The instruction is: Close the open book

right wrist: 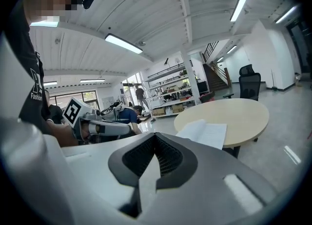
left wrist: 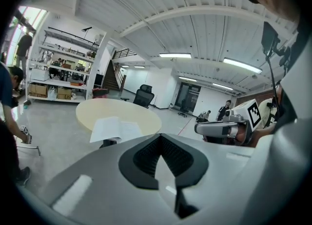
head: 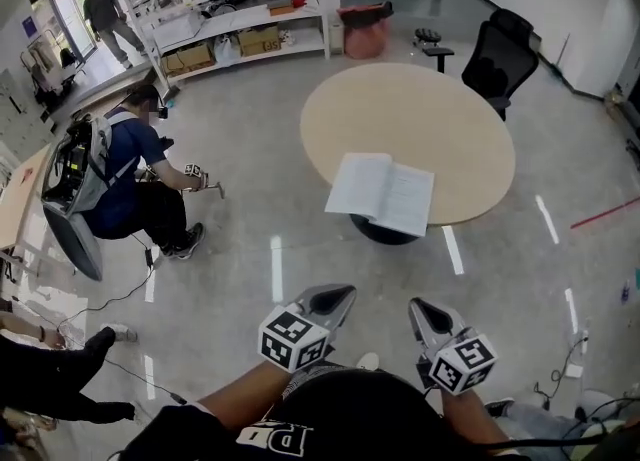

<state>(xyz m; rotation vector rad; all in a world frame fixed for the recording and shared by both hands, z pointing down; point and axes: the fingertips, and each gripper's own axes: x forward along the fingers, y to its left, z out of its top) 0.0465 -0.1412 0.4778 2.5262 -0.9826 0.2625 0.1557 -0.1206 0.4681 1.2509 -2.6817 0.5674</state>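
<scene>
The job has not begun yet. The book lies wide open on the near side of the round table, and part of it sticks out over the rim. Both of my grippers are well apart from it, low down over the floor. Nothing touches the book. So it is all left to do: get to the table, lift one side of the book, and fold it over onto the other side.

The left gripper has its fingers pressed together, with nothing between them. The right gripper is the same, fingers shut tight and empty. I think they must spread before they can take hold of a cover or a bunch of pages.

The book is white paper, thin and flat, with grey lines of print on its pages. I guess the pages are light and bendy, so they may flop or slip. The table top is smooth and pale like light wood, a big round shape on one dark foot in the middle. The floor is grey and shiny, and the lamps glint on it. My grippers have smooth grey shells, and the pads inside are dark with little ribs. Each one carries a cube with black and white squares. A black chair stands behind the table.
</scene>
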